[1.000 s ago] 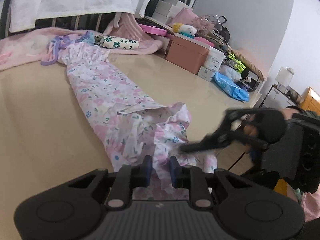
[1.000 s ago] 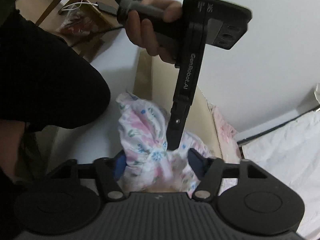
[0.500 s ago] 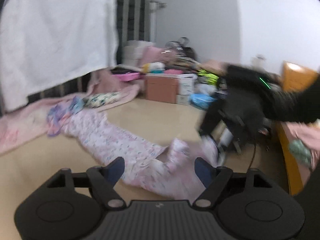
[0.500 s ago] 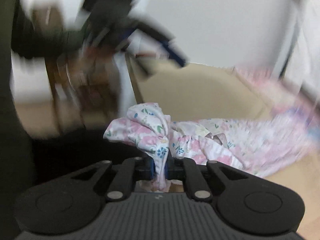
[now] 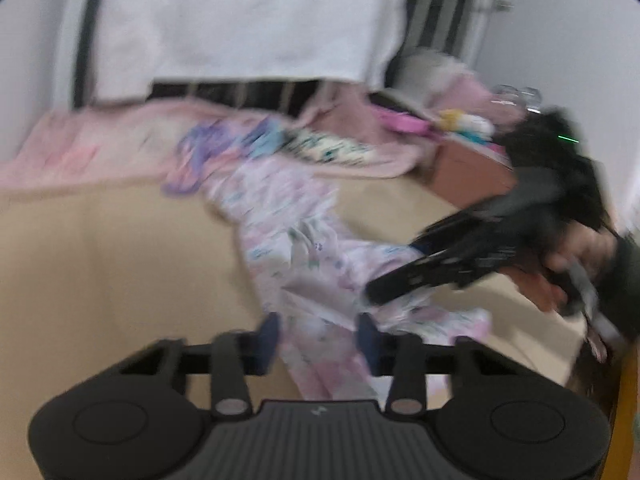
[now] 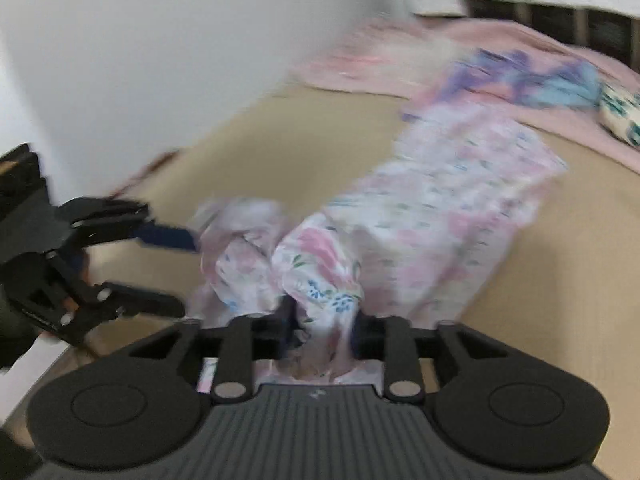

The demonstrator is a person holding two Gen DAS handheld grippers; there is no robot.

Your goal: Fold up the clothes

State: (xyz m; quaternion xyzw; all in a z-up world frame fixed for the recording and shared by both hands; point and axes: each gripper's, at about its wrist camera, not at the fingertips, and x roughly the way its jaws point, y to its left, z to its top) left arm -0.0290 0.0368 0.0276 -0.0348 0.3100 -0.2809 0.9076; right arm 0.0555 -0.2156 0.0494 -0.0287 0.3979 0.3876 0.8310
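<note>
Floral garment [image 6: 440,216], pink and white, lies rumpled on tan surface [image 6: 560,280].

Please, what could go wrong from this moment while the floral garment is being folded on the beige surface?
1. The right gripper has a bunch of the pink floral cotton garment between its opening jaws; the fabric may slip out and the fold may collapse.
2. The left gripper is closing above the garment's near end with nothing pinched yet; it may catch several layers or miss.
3. Both grippers are close together, so they could collide.
</note>
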